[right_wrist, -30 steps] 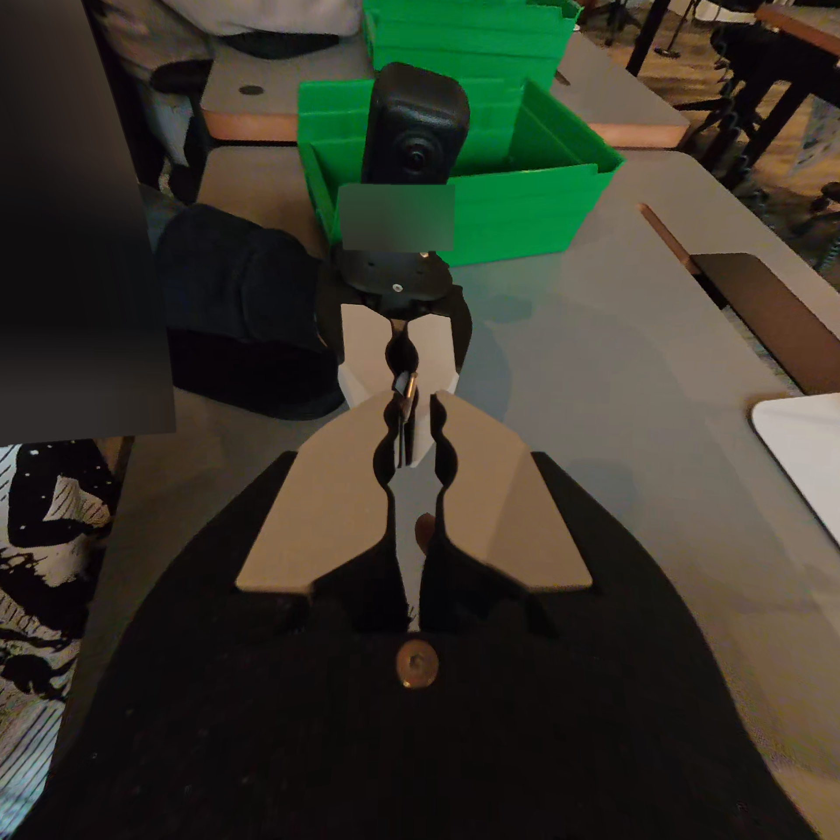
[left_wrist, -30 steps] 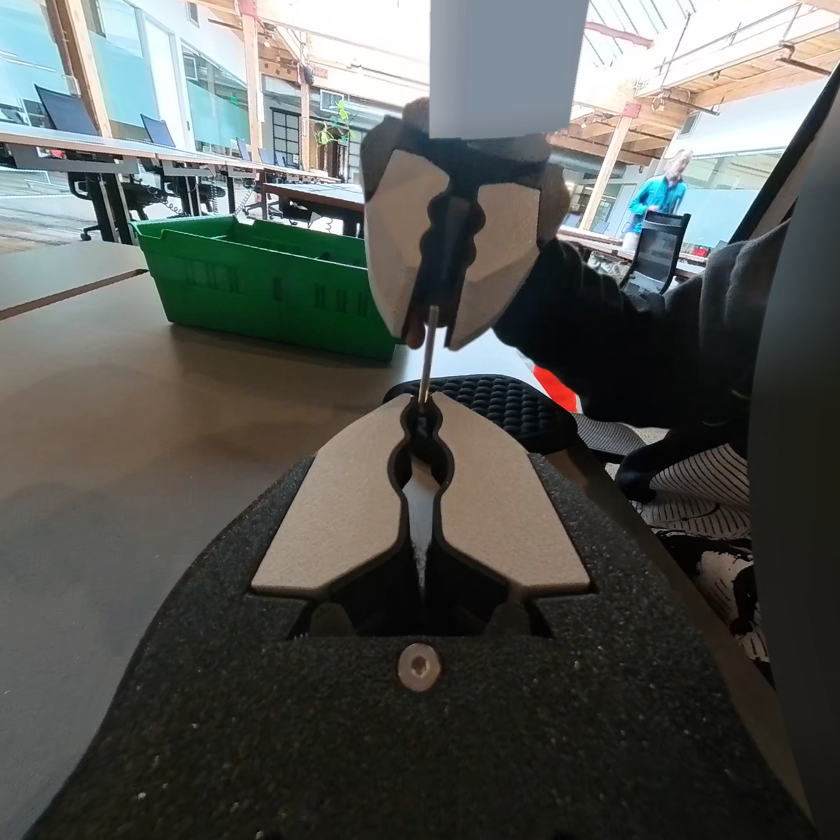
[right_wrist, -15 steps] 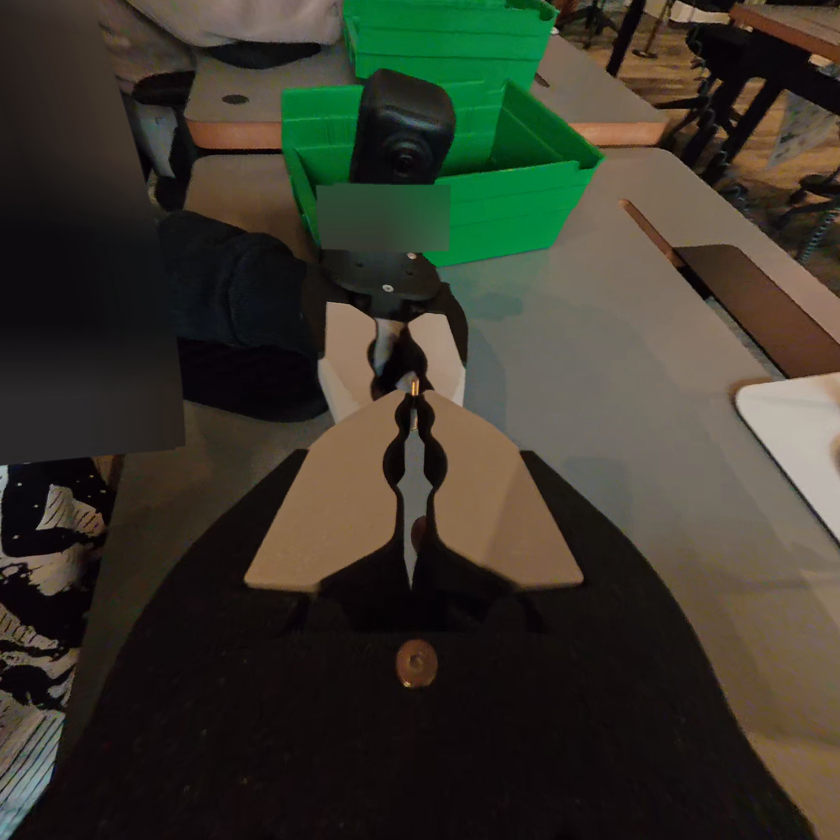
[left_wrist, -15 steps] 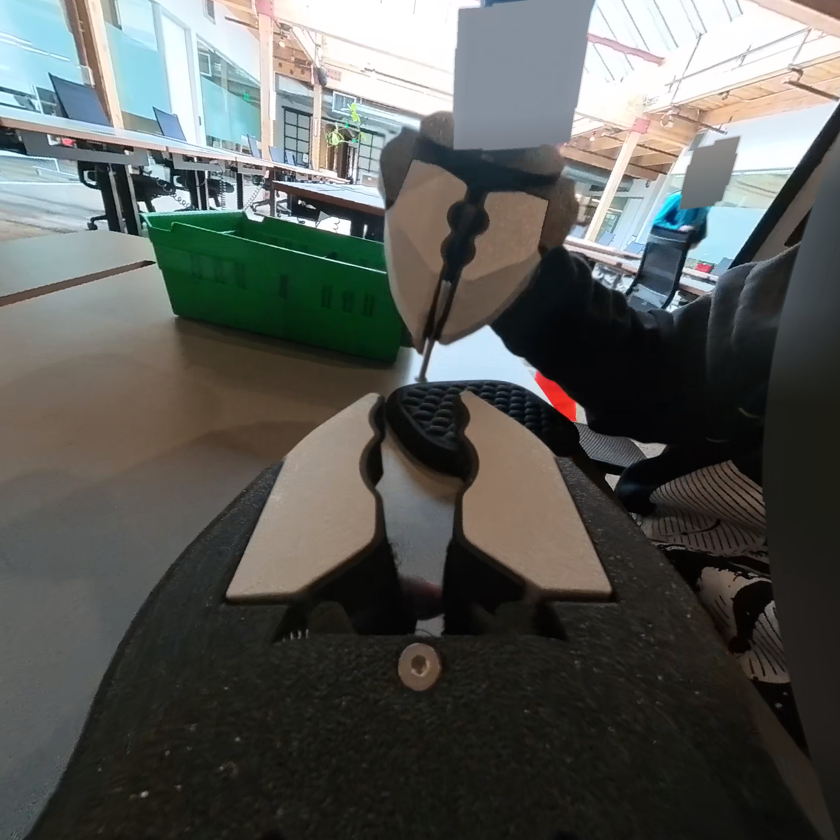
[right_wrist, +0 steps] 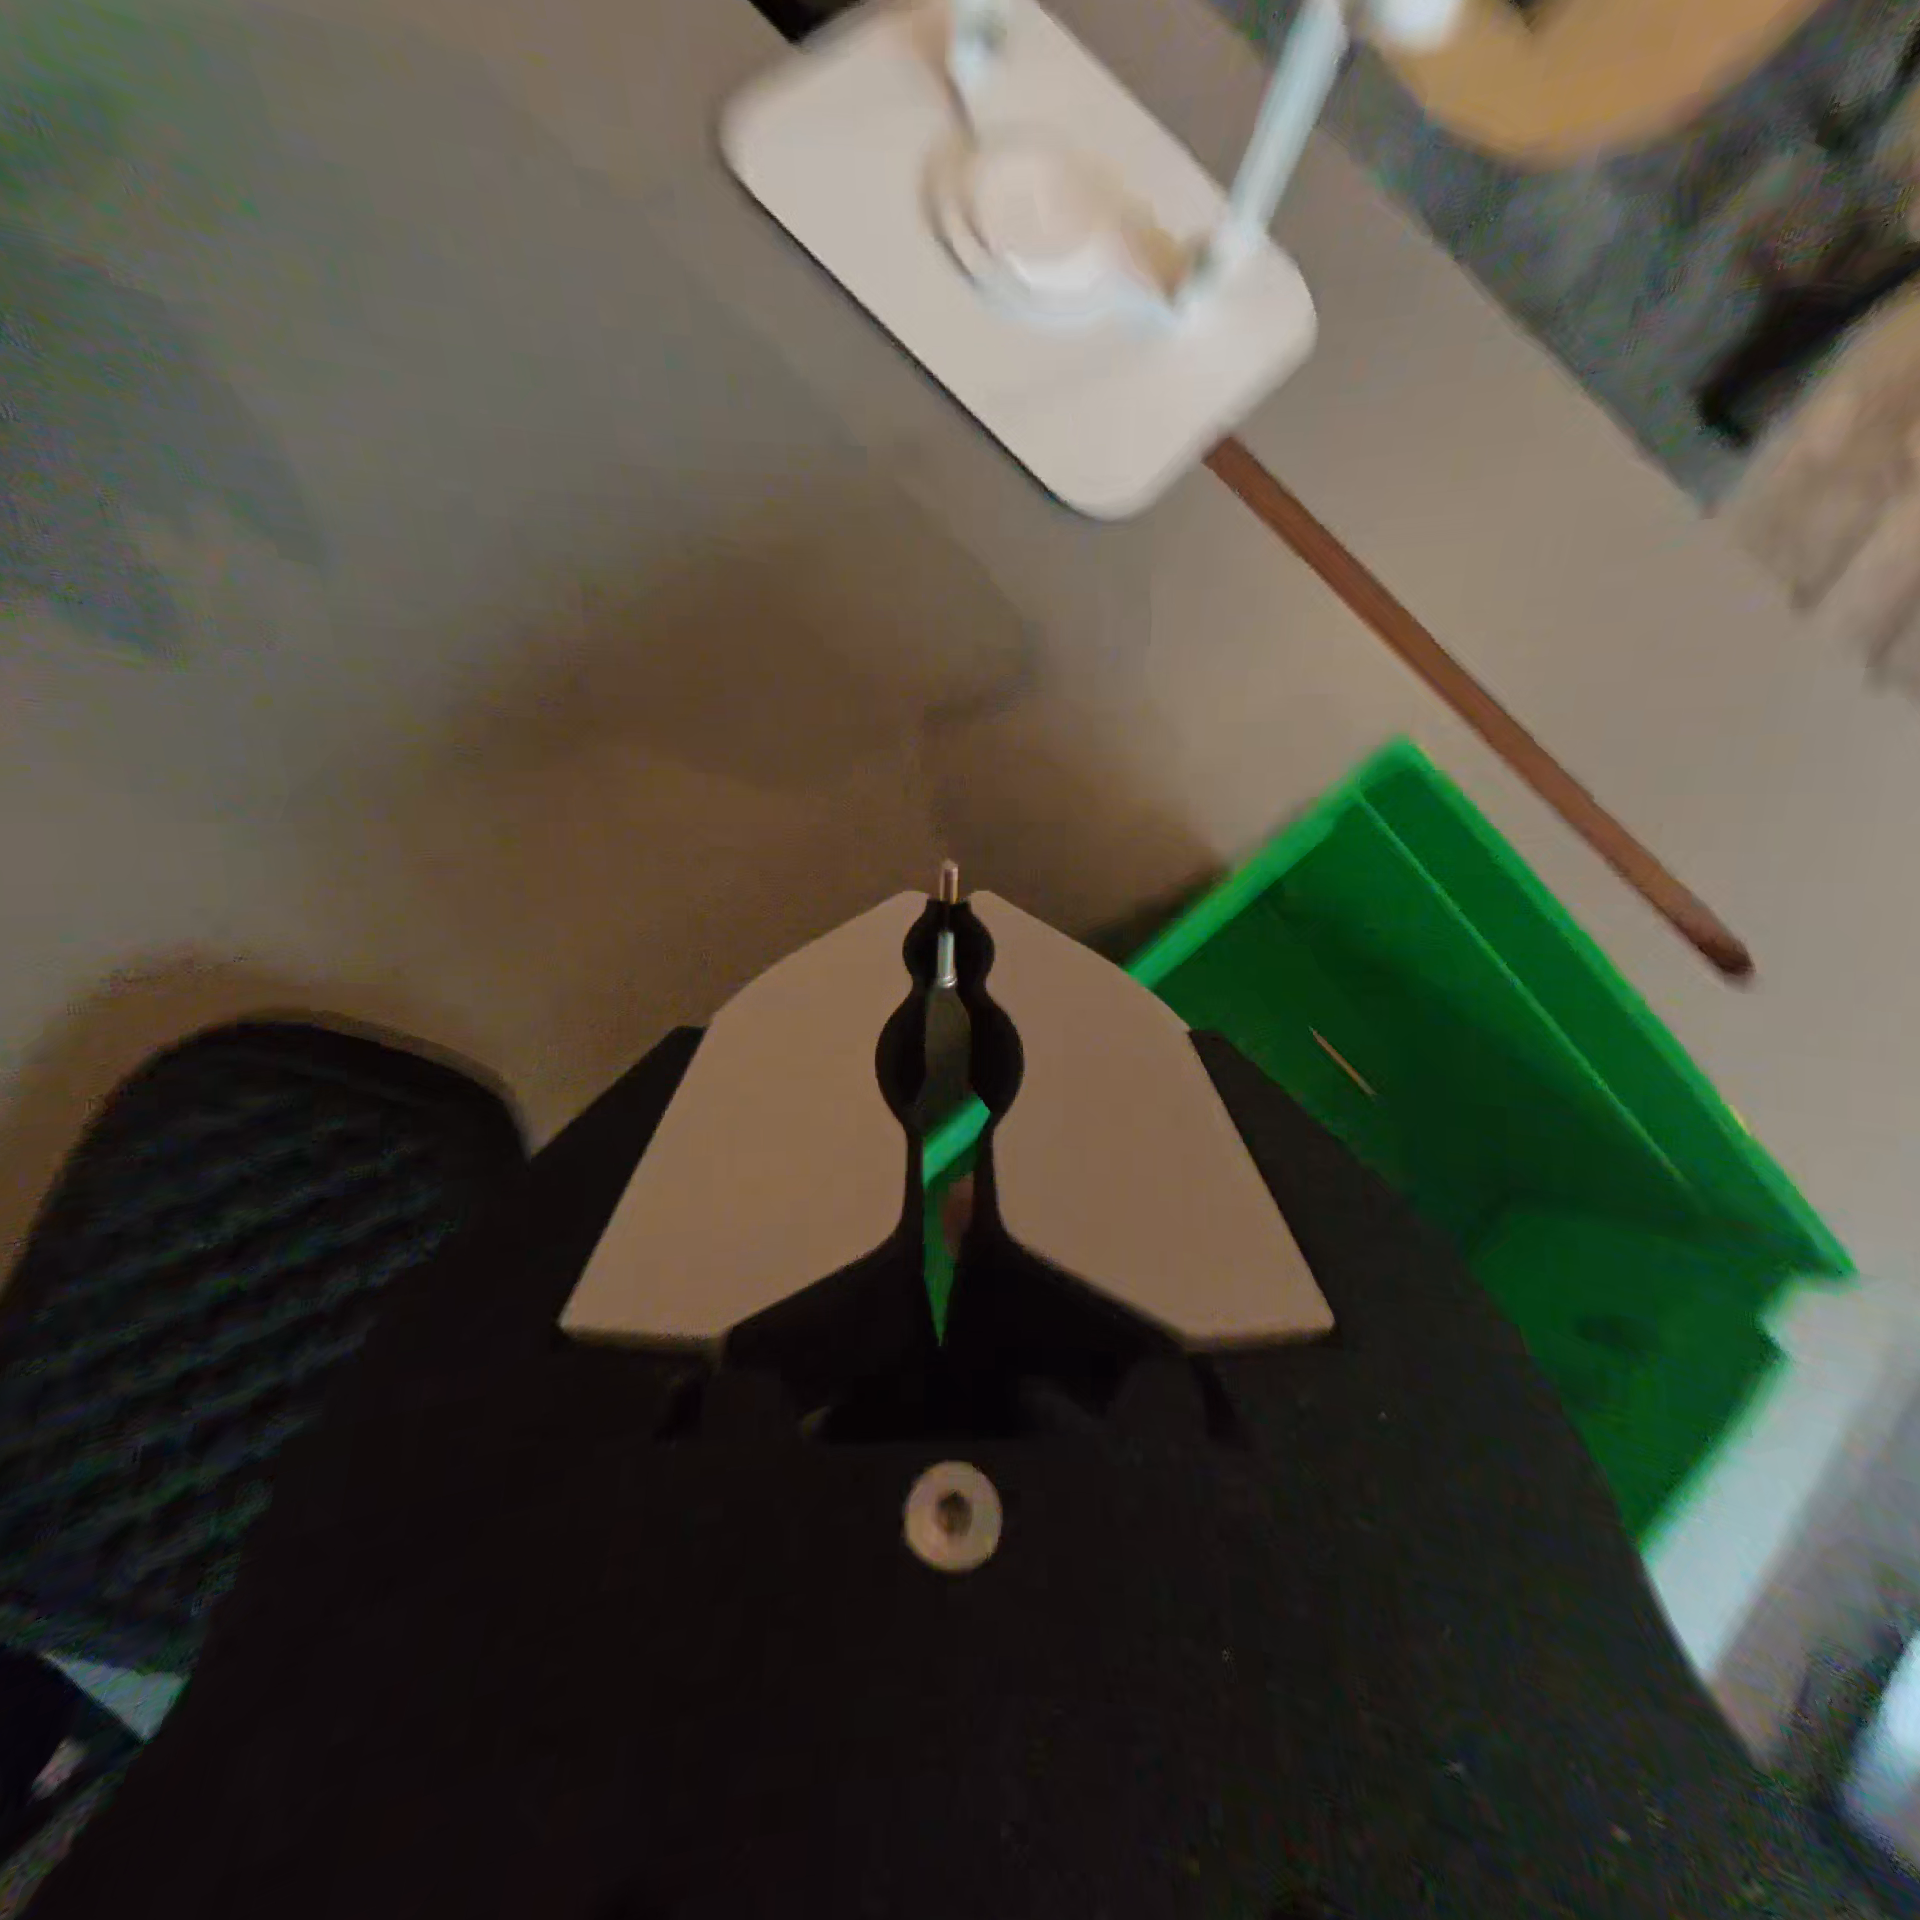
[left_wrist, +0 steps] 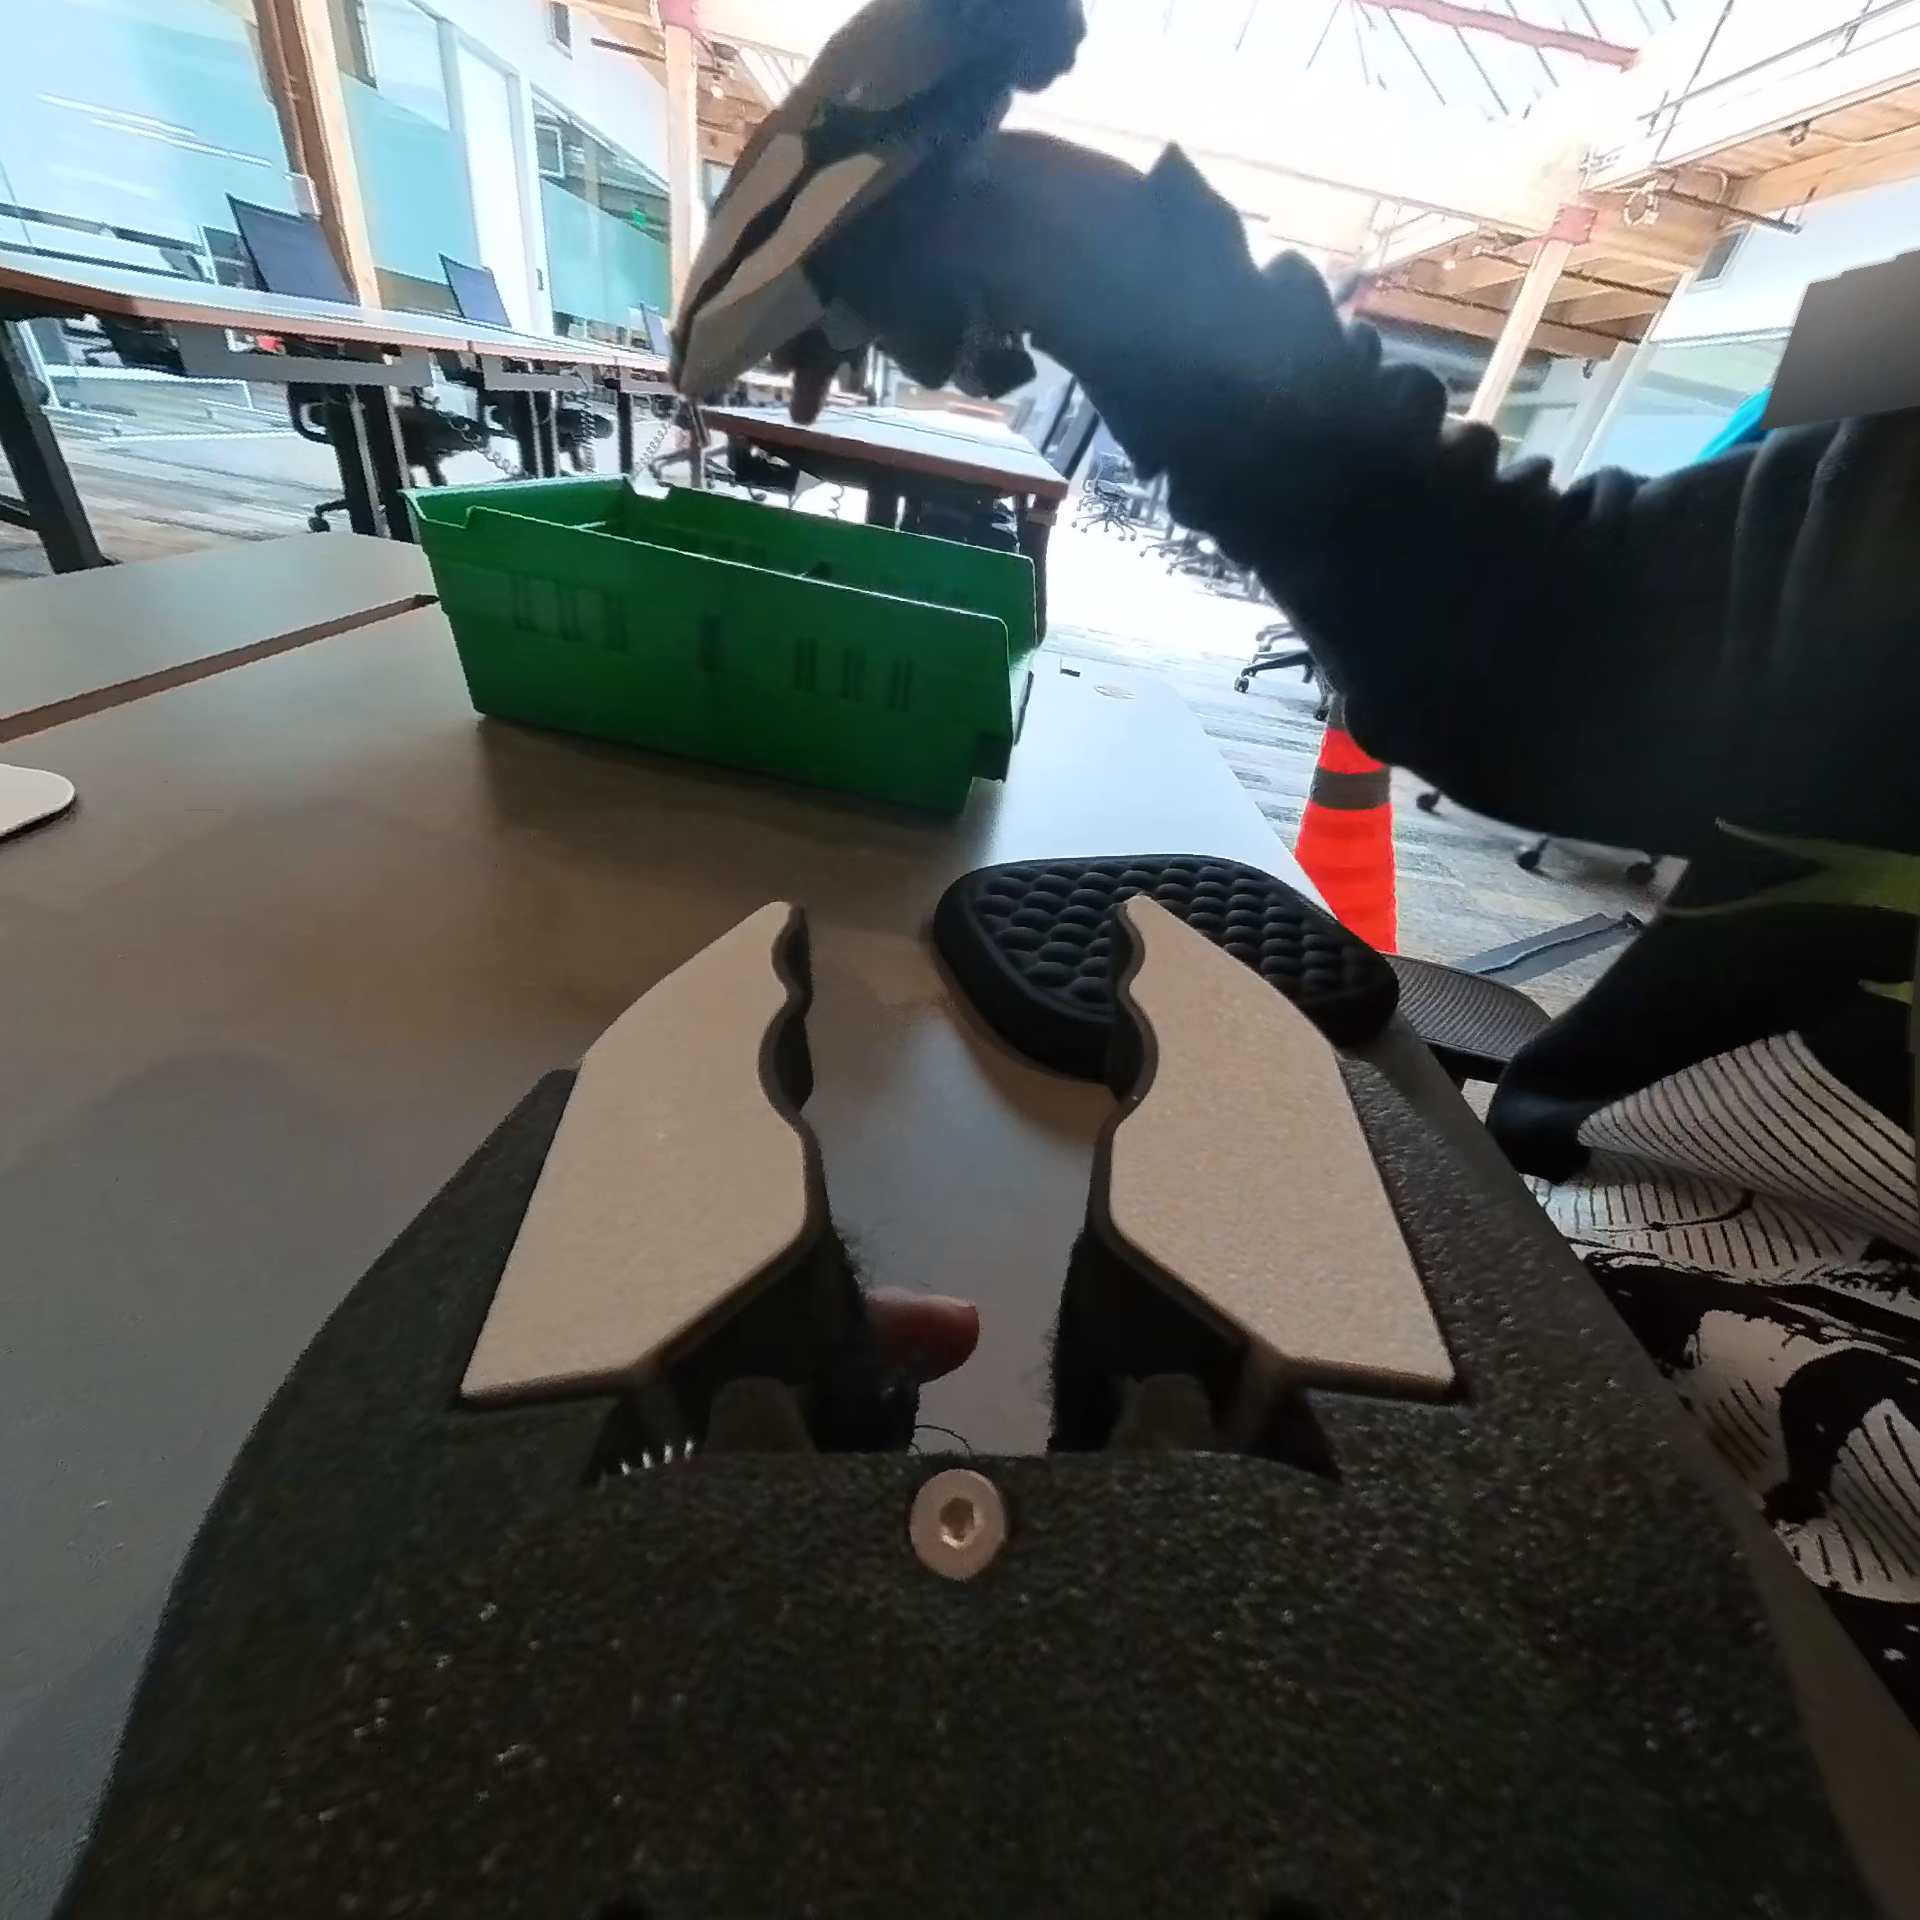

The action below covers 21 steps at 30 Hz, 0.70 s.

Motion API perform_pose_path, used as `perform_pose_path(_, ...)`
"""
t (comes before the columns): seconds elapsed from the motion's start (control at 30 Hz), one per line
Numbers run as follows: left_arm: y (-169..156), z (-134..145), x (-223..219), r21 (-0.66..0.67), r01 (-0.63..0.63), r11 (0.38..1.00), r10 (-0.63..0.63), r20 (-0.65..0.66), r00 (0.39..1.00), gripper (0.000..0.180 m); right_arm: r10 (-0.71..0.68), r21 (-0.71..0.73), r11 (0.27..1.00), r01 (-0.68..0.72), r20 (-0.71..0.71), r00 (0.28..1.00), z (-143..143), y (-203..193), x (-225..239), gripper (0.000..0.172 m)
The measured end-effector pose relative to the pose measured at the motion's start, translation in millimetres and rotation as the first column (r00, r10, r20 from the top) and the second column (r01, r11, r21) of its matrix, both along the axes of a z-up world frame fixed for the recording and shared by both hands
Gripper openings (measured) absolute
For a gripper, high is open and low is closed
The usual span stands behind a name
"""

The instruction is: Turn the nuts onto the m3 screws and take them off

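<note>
The right tool [right_wrist: 948,902] is clenched on a thin silver screw [right_wrist: 947,951]: its pads meet at the tips with the shank pinched between them, a short end poking out beyond the tips. The screw's rear end is lost in the dark scallops between the fingers, and no nut can be made out on it. The left tool [left_wrist: 961,914] is released, its two grey fingers [left_wrist: 675,1122] wide apart with only bare worktop [left_wrist: 260,935] seen between them.

Beyond the left tool's right finger lies a black dimpled pad [left_wrist: 1195,935], partly hidden by that finger. Farther off stands the green bin [left_wrist: 727,644], its inside hard to see from this low angle. Seen from the left tool, the right tool [left_wrist: 691,369] hangs high above the bin, a dark sleeve [left_wrist: 1455,540] behind it. The right wrist view is blurred; a white stand base [right_wrist: 1039,270] sits at the far edge.

A second ago both tools met on the screw, tip to tip; now the left one has let go and the right one has carried the screw up and away toward the bin.
</note>
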State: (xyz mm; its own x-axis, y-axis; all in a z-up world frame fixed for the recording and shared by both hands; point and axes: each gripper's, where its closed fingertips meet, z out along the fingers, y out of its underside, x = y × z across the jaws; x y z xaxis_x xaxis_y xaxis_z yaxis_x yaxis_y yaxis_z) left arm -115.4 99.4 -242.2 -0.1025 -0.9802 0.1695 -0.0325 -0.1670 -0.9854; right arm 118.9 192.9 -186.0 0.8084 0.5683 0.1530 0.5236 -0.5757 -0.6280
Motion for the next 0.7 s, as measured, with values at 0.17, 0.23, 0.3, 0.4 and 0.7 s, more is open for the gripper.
perform_pose_path(0.17, 0, -1, 0, 0.013, -0.003, 1.0, 0.003, -0.004, 1.0, 0.054, -0.241, -0.219, 0.938, 0.269, 0.144, 0.96, -38, 21, 91, 0.002)
perform_pose_path(0.23, -1, -2, 0, 0.016, -0.002, 1.0, 0.002, -0.01, 1.0, 0.054, -0.296, -0.291, 0.894, 0.34, 0.186, 0.937, -58, 26, 114, 0.002)
perform_pose_path(0.3, -1, -3, 1, 0.019, -0.002, 1.0, 0.002, -0.017, 1.0, 0.054, -0.338, -0.352, 0.849, 0.394, 0.21, 0.917, -77, 30, 130, 0.002)
perform_pose_path(0.4, -1, -5, 1, 0.024, -0.002, 1.0, 0.003, -0.027, 1.0, 0.054, -0.38, -0.422, 0.791, 0.443, 0.227, 0.896, -101, 34, 144, 0.002)
perform_pose_path(0.7, -2, -6, 2, 0.023, 0.005, 1.0, -0.005, -0.029, 1.0, 0.054, -0.431, -0.504, 0.686, 0.525, 0.301, 0.851, -141, 35, 172, 0.002)
